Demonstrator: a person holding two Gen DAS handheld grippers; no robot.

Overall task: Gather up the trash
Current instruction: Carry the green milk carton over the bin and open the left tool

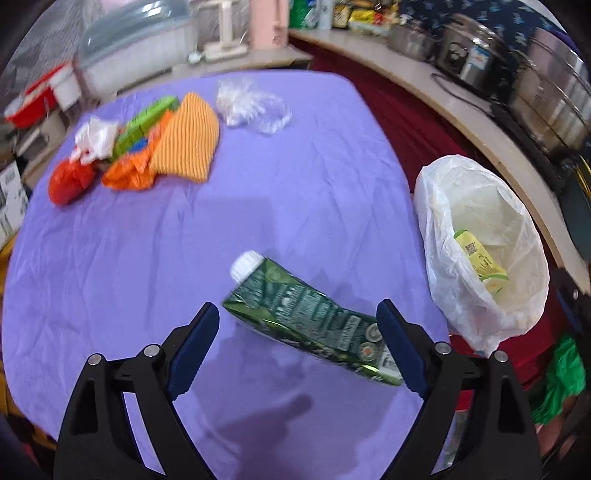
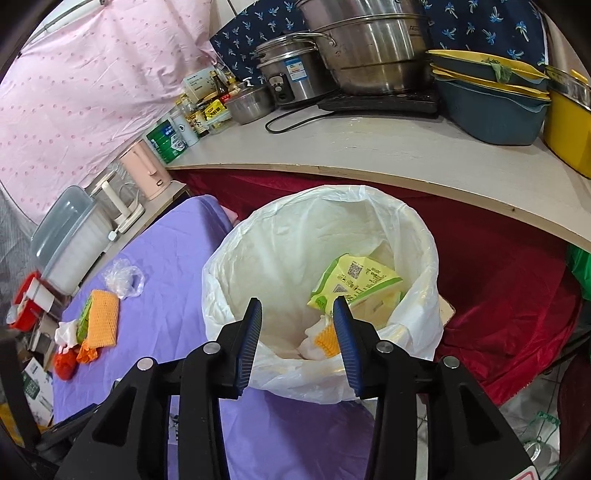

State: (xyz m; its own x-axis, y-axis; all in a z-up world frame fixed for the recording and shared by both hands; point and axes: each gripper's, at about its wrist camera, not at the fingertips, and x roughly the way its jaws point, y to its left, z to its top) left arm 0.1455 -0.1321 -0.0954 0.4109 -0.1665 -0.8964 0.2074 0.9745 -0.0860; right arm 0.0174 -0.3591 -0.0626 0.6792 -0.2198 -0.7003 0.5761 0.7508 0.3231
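A green carton (image 1: 310, 317) with a white cap lies on the purple tablecloth (image 1: 229, 206). My left gripper (image 1: 299, 317) is open, its jaws on either side of the carton, the right finger (image 1: 397, 343) against its base. A pile of wrappers (image 1: 147, 144) and a clear plastic bag (image 1: 251, 105) lie at the table's far side. The white-lined bin (image 2: 325, 266) stands by the table's right edge and holds a yellow-green packet (image 2: 354, 284). It also shows in the left wrist view (image 1: 480, 243). My right gripper (image 2: 297, 321) is open and empty above the bin's near rim.
A curved counter (image 2: 388, 147) with steel pots (image 2: 362, 48), a rice cooker (image 2: 288, 77) and stacked basins (image 2: 491, 96) runs behind the bin. Red cloth (image 2: 498, 280) hangs below it. A lidded plastic box (image 1: 133, 55) and a pink jug (image 1: 267, 22) stand beyond the table.
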